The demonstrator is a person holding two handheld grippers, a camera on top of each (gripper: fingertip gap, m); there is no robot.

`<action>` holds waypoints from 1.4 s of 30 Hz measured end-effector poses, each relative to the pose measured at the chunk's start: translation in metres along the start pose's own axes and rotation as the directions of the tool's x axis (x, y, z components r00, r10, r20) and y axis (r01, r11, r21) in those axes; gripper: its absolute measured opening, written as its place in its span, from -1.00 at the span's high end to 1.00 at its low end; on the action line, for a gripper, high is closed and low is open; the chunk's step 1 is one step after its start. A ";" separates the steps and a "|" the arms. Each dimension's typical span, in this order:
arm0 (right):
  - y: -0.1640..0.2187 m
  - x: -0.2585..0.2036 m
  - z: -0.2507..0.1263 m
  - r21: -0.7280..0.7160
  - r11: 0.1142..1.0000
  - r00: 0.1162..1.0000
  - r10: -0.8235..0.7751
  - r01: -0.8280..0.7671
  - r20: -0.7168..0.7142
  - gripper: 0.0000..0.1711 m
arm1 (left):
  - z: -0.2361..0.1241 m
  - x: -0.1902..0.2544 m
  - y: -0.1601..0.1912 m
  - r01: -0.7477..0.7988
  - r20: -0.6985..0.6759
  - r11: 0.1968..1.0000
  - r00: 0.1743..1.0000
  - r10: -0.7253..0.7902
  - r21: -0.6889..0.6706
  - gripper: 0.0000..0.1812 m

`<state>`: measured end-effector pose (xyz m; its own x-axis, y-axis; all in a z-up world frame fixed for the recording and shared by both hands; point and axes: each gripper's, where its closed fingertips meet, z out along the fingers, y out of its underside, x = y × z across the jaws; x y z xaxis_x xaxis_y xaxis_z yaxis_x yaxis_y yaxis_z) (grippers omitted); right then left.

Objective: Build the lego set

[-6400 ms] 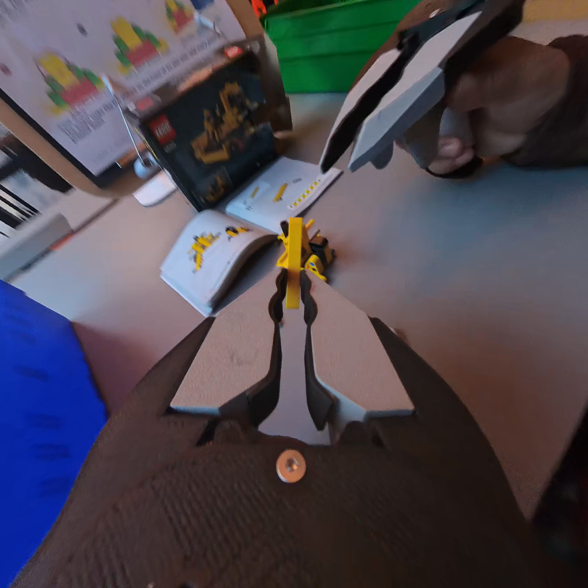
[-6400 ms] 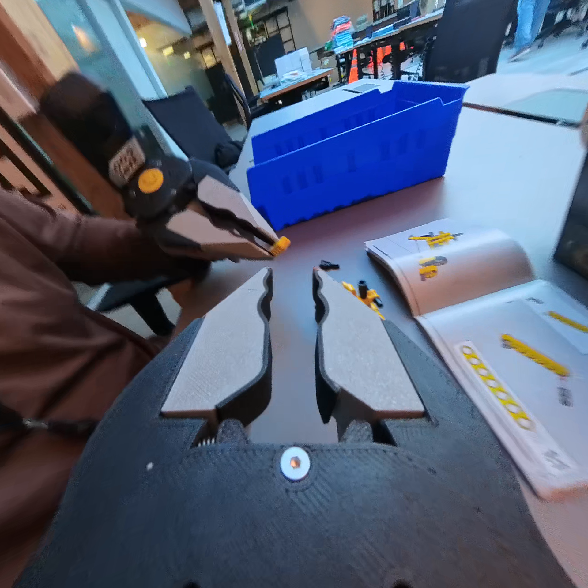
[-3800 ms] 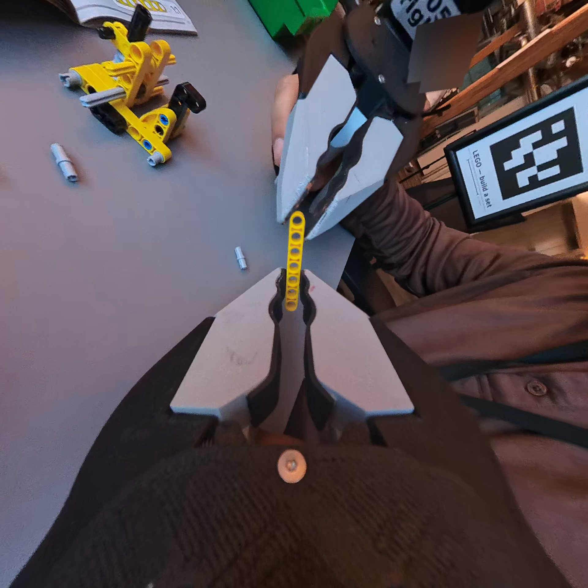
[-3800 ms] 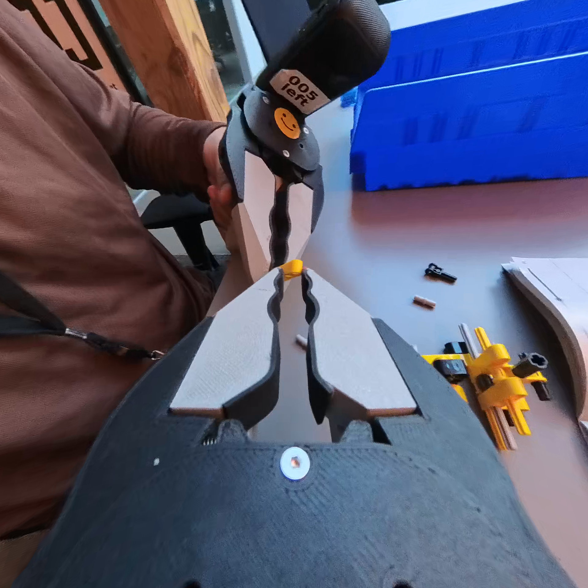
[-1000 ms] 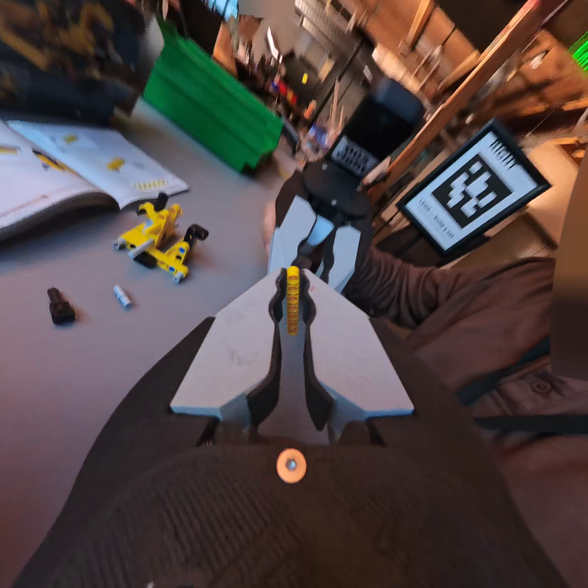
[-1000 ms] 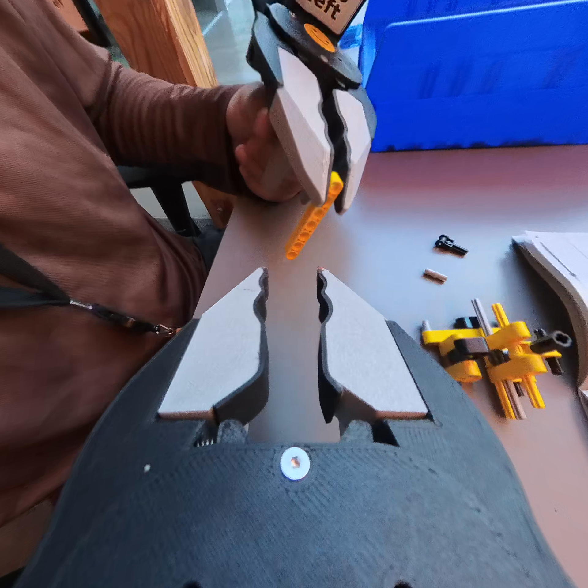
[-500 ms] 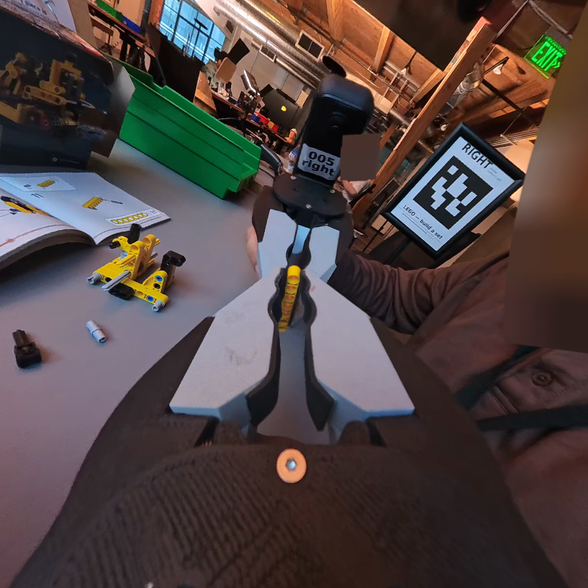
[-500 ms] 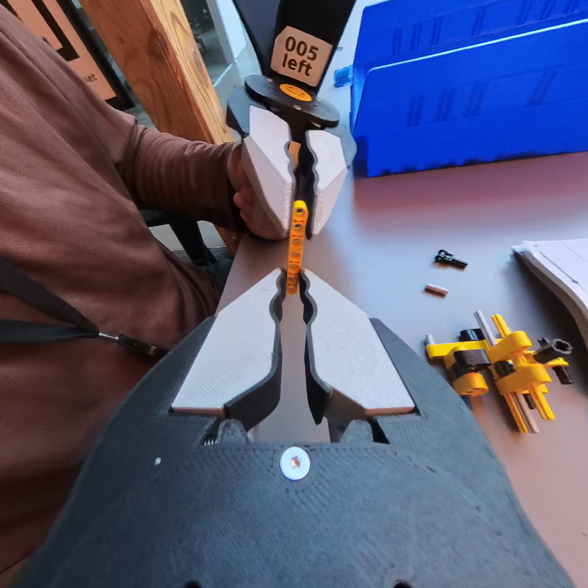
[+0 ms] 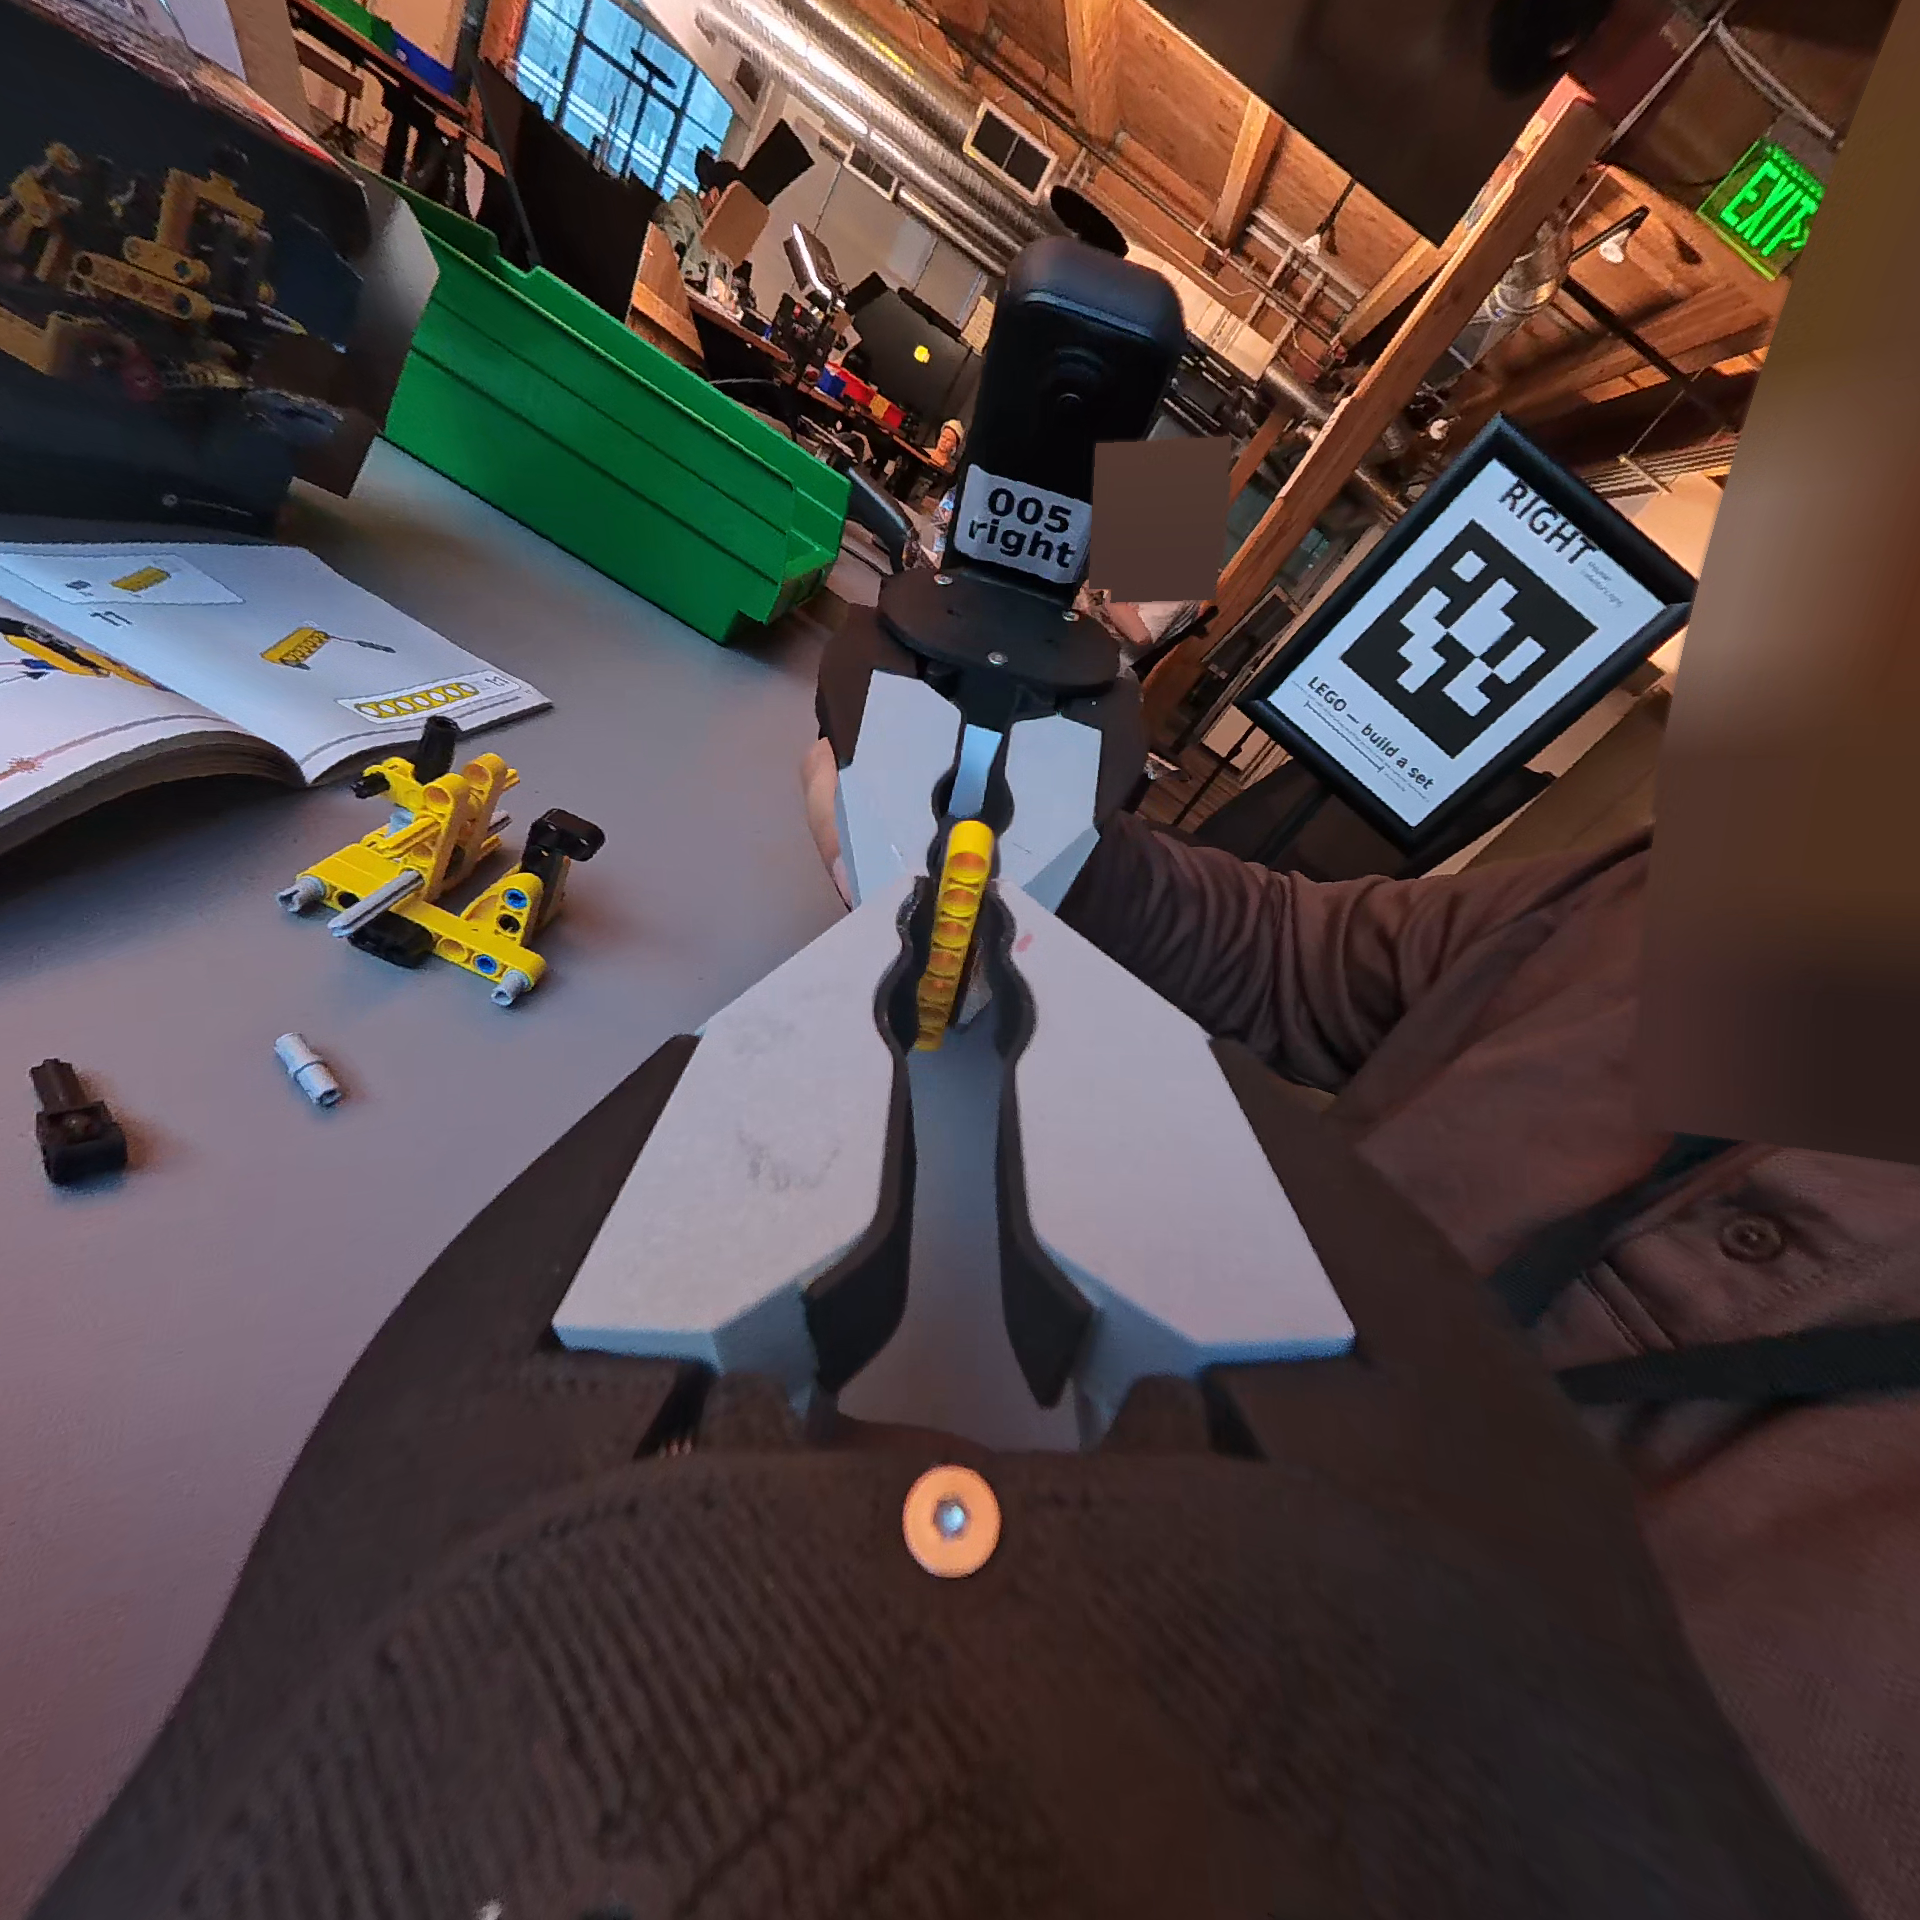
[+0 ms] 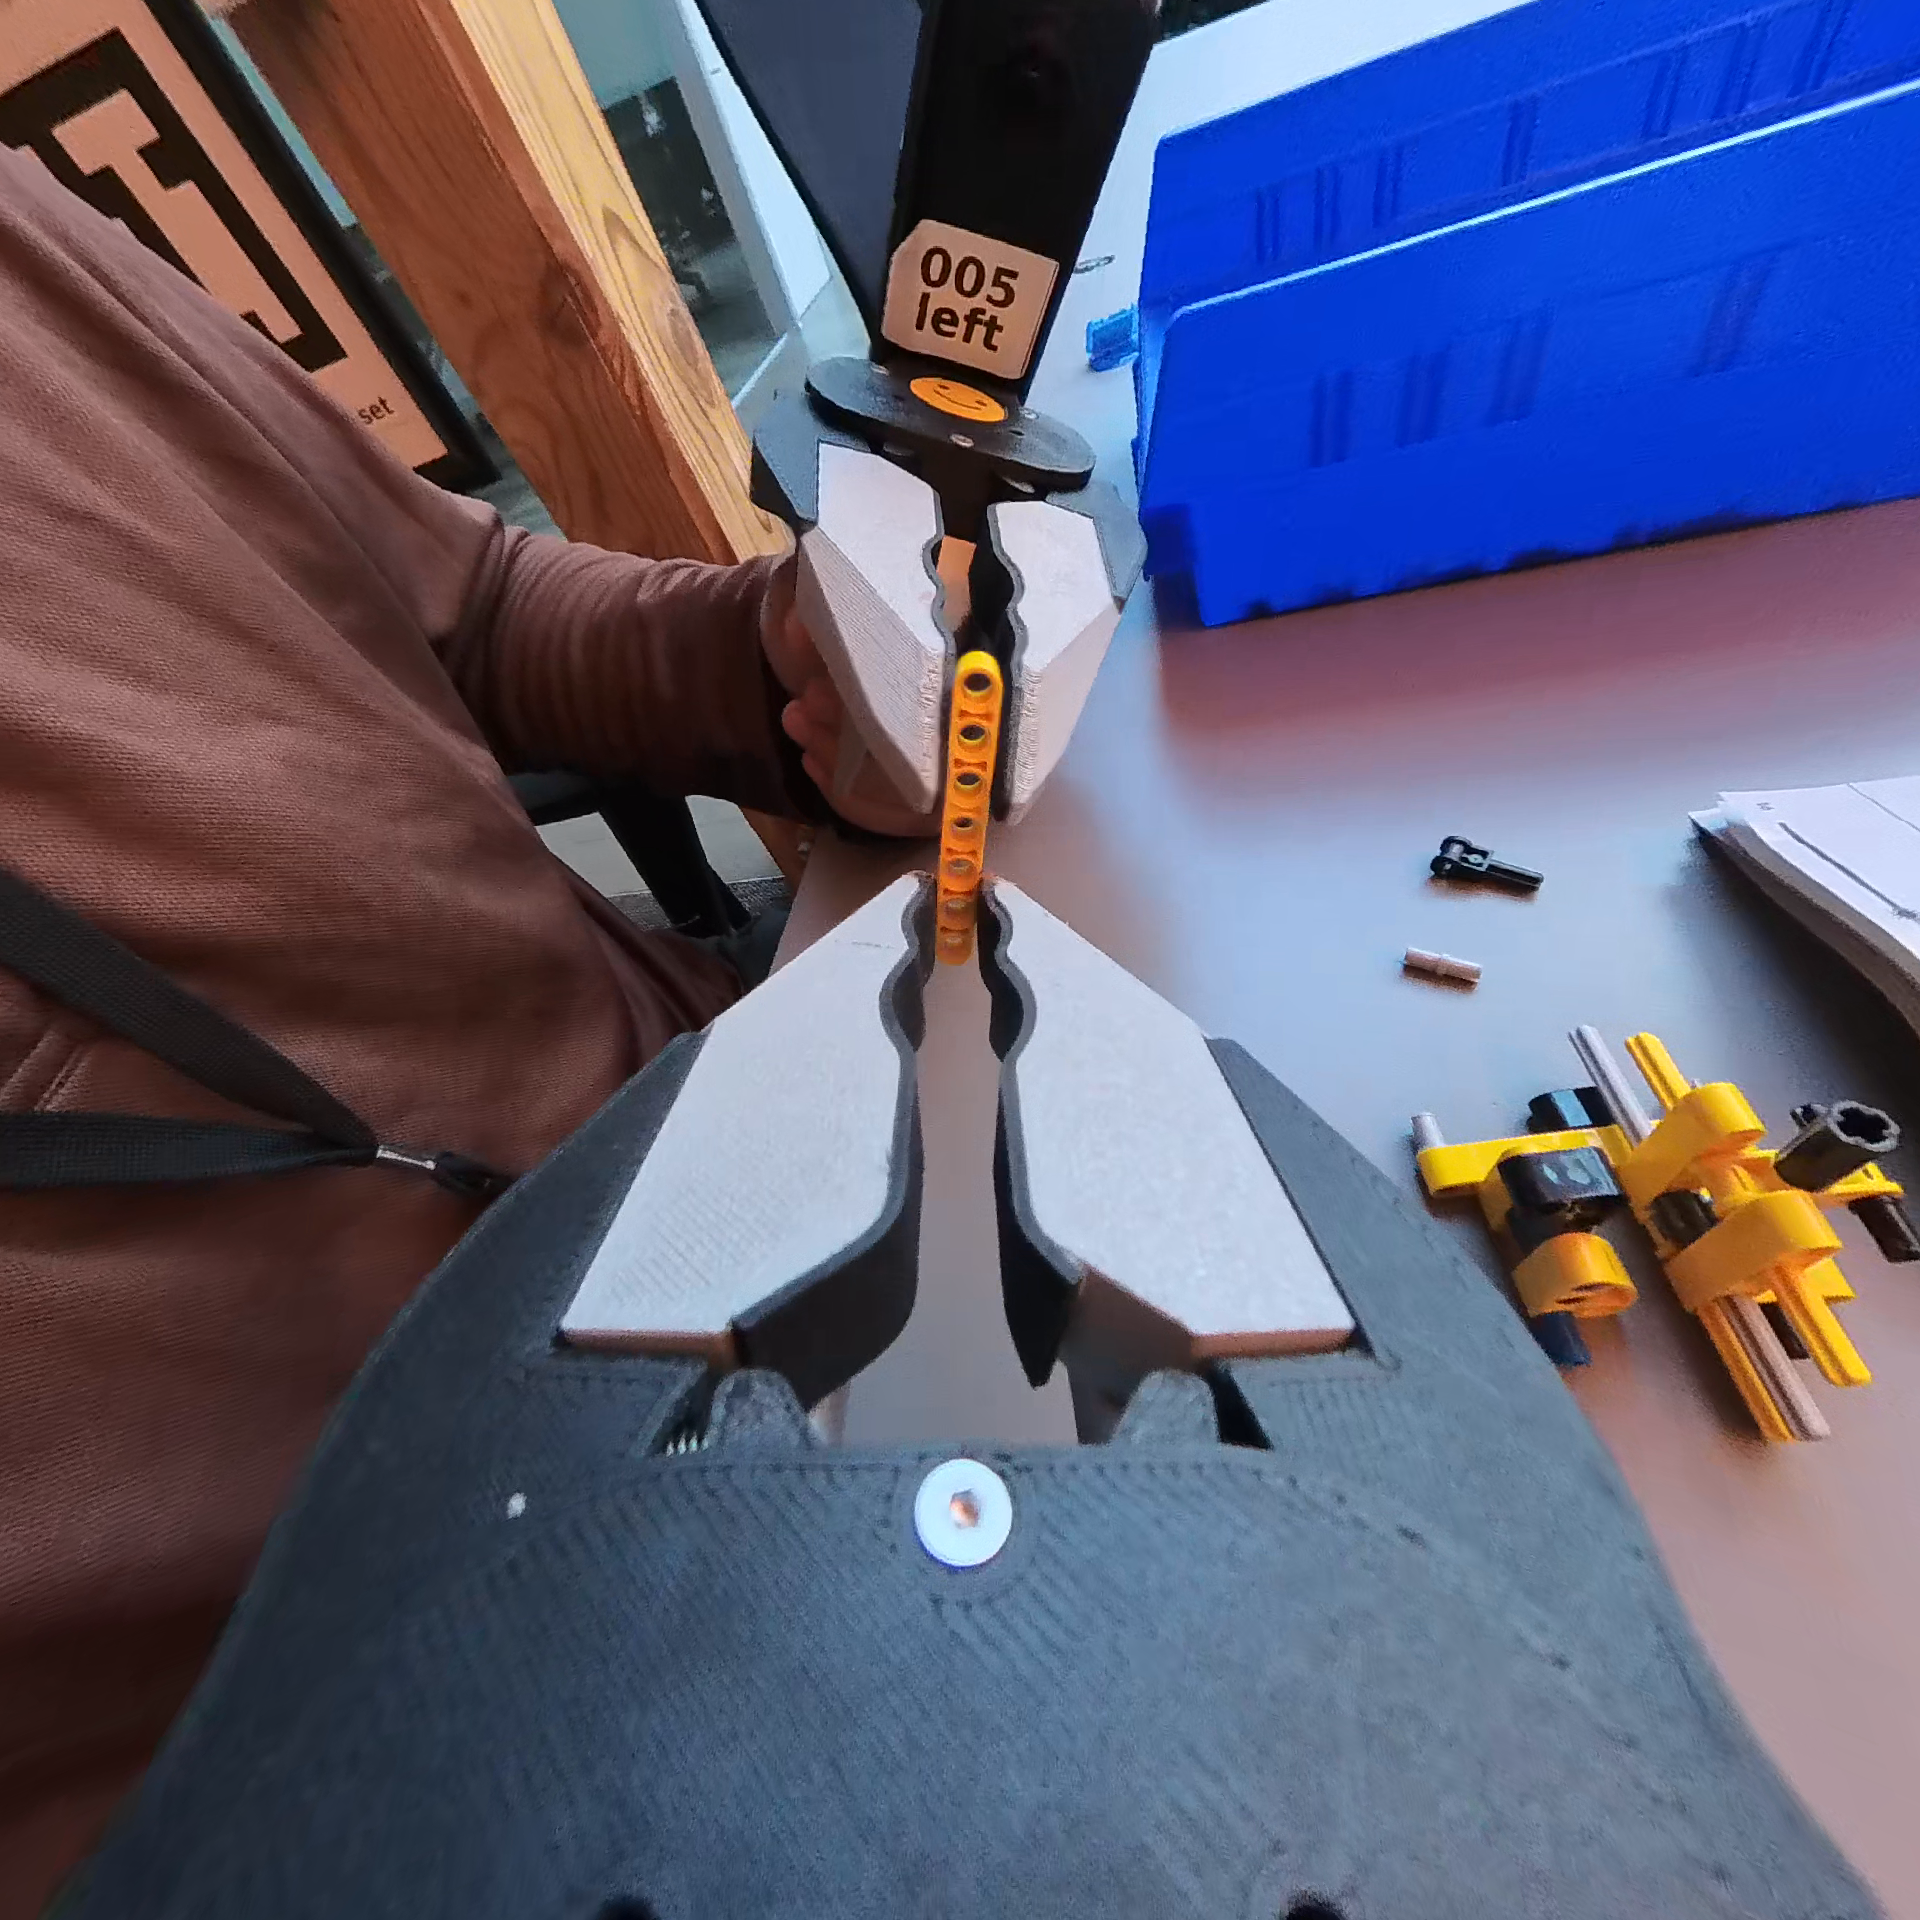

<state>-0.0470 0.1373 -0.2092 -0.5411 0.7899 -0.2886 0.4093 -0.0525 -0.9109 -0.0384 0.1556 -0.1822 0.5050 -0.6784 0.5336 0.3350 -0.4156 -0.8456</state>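
A long yellow beam with holes (image 9: 951, 935) is held in the air between my two grippers, which face each other tip to tip. My left gripper (image 9: 956, 904) is shut on one end. My right gripper (image 10: 954, 888) is shut on the other end of the beam (image 10: 968, 774). Each gripper shows in the other's view: the right gripper (image 9: 971, 831) and the left gripper (image 10: 974, 816). A partly built yellow and black assembly (image 9: 436, 883) lies on the grey table, and also shows in the right wrist view (image 10: 1662, 1216).
A grey pin (image 9: 309, 1067) and a black connector (image 9: 73, 1122) lie loose near the assembly. An open instruction booklet (image 9: 208, 665), the set's box (image 9: 156, 260), a green bin (image 9: 603, 436) and a blue bin (image 10: 1507, 343) stand around. A person's brown sleeve (image 10: 312, 675) is close by. My left and right fingertips are right by each other.
One second ago my right gripper was open and apart from the beam; it has since closed on the beam's free end. My left gripper kept its hold and swung level to face the right one.
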 end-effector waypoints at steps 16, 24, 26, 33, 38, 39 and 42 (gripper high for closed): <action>0.056 0.033 -0.011 -0.340 0.936 0.971 -0.162 0.094 -0.178 0.83 | -0.018 -0.056 0.047 -0.162 0.305 0.848 0.885 0.351 -0.505 0.95; 0.067 0.041 -0.002 -0.395 0.915 0.963 -0.170 0.077 -0.207 0.99 | -0.011 -0.055 0.053 -0.185 0.242 0.829 0.903 0.356 -0.528 0.95; 0.066 0.041 -0.003 -0.389 0.918 0.966 -0.163 0.073 -0.202 0.99 | -0.011 -0.053 0.051 -0.182 0.227 0.838 0.913 0.338 -0.515 0.95; 0.026 0.031 -0.015 -0.119 0.993 0.994 -0.024 0.011 -0.108 1.00 | -0.010 -0.039 0.028 -0.058 0.128 0.944 0.986 0.105 -0.326 0.94; 0.003 0.031 -0.026 0.047 0.979 0.980 0.198 -0.199 0.023 1.00 | -0.012 -0.039 0.013 0.024 0.105 0.977 0.995 -0.002 -0.211 0.95; 0.004 0.031 -0.026 0.039 0.967 0.967 0.250 -0.252 0.053 1.00 | -0.011 -0.040 0.016 0.015 0.116 0.974 0.993 0.012 -0.228 0.95; 0.032 0.042 -0.020 -0.101 0.963 0.968 0.245 -0.250 -0.061 1.00 | -0.008 -0.037 0.019 -0.014 0.115 0.967 0.992 0.044 -0.253 0.95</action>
<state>-0.0420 0.1812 -0.2445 -0.3788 0.7887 -0.4842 0.6038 -0.1859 -0.7752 -0.0575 0.1679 -0.2187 0.6071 -0.6222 0.4943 0.1159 -0.5461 -0.8297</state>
